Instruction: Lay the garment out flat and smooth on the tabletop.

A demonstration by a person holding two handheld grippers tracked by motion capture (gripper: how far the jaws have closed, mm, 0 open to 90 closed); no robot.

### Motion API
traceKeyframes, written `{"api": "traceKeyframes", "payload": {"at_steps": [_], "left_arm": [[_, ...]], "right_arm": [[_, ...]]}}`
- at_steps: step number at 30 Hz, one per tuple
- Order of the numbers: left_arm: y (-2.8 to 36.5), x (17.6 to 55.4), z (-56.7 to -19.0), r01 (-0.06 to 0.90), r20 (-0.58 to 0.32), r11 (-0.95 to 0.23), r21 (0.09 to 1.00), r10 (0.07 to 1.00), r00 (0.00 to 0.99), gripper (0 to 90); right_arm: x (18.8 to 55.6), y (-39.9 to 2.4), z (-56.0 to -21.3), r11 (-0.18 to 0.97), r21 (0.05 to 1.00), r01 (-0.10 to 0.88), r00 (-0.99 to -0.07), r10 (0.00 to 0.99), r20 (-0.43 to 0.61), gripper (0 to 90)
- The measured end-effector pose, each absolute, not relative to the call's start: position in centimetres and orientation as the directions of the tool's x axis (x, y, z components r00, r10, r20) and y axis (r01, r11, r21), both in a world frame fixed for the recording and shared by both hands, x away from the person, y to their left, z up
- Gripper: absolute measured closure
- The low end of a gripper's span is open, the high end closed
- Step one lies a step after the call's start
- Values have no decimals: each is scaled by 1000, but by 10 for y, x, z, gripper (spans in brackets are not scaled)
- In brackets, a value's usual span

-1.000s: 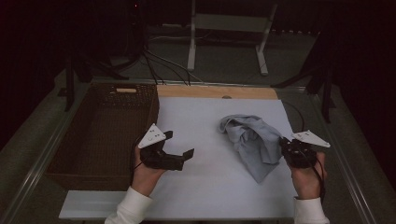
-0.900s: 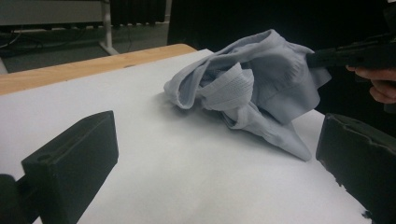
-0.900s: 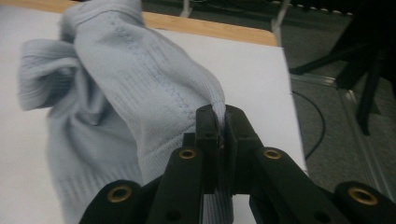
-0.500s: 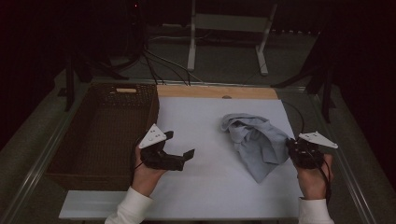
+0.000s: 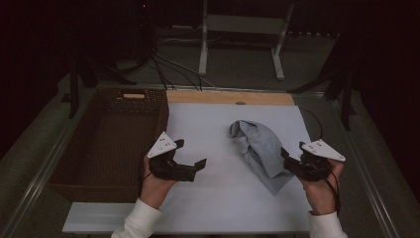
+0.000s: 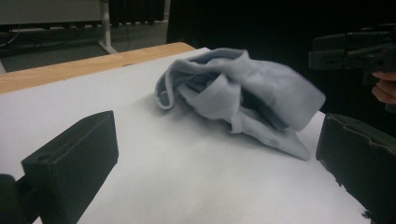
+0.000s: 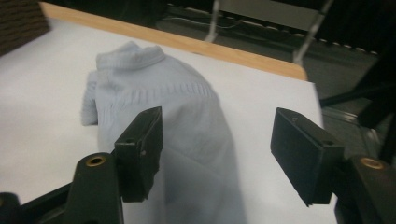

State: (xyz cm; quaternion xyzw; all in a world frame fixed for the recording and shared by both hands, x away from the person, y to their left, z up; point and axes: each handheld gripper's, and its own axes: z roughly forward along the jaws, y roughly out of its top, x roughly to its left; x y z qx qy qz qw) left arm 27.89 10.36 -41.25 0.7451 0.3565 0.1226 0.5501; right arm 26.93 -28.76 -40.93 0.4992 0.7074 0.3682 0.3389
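White sleeves (image 5: pixel 141 218); black grippers topped by grey three-cornered plates (image 5: pixel 162 145).

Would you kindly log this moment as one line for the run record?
right gripper: open, fingers just opened, off the garment | left gripper: open, nothing held | pale blue garment: crumpled on white sheet | basket: left

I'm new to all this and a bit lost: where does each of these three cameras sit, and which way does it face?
High view: above the person's side, looking forward and down on the white table; both forearms, left gripper and right gripper show.
Left gripper view: rides that gripper, faces the pale blue garment between open jaws.
Right gripper view: rides that gripper, faces the garment between open jaws.
All three share the garment.
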Motion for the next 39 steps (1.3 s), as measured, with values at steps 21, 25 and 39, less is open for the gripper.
{"api": "traceKeyframes", "payload": {"at_steps": [21, 25, 39], "left_arm": [[104, 279, -412, 396, -210, -140, 908, 664, 717, 1], [104, 279, -412, 395, -210, -140, 908, 664, 717, 1], [104, 280, -414, 399, -210, -144, 905, 665, 717, 1]], "right_arm": [[268, -209, -436, 367, 806, 464, -483, 868, -116, 236], [272, -202, -447, 398, 779, 484, -492, 860, -133, 216], [287, -197, -473, 493, 666, 559, -457, 854, -248, 392]]}}
